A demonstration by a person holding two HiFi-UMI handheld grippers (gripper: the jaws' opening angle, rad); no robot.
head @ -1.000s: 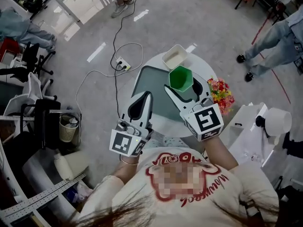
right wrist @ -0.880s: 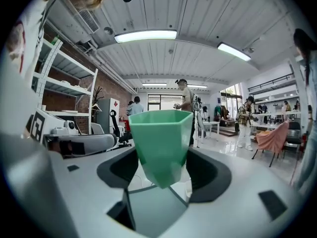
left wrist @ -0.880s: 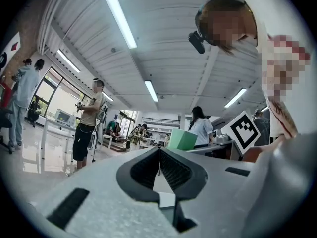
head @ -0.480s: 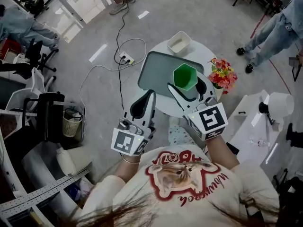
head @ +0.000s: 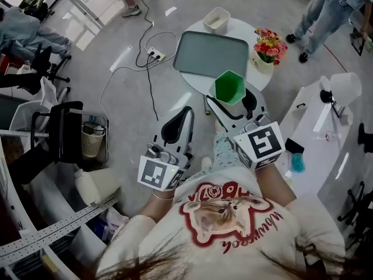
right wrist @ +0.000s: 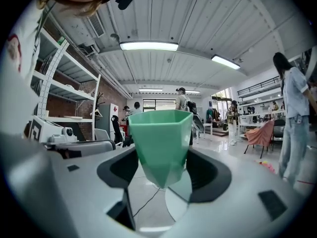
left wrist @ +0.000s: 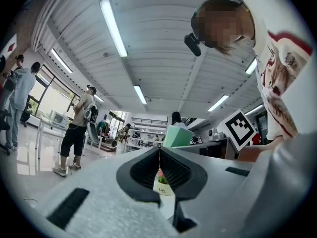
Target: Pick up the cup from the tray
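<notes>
Pickup looks done: the right gripper (head: pixel 231 101) clamps its jaws on the green cup (head: pixel 229 86) at mid-frame, clear of the tray (head: pixel 207 54) at upper centre, while the left gripper (head: pixel 185 113) hangs empty, jaws together.

Cream tee (head: pixel 280 238), red cat print (head: pixel 218 213), grey left gripper (head: pixel 187 109), right gripper (head: pixel 229 96), b&w cubes (head: pixel 263 147)

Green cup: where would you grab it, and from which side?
Probably by its flat side walls, in the lower half, coming in level from the side. The green cup is upright, faceted and tapers to a narrow base, so jaws on two opposite faces sit flush. The right gripper holds it that way now.
</notes>
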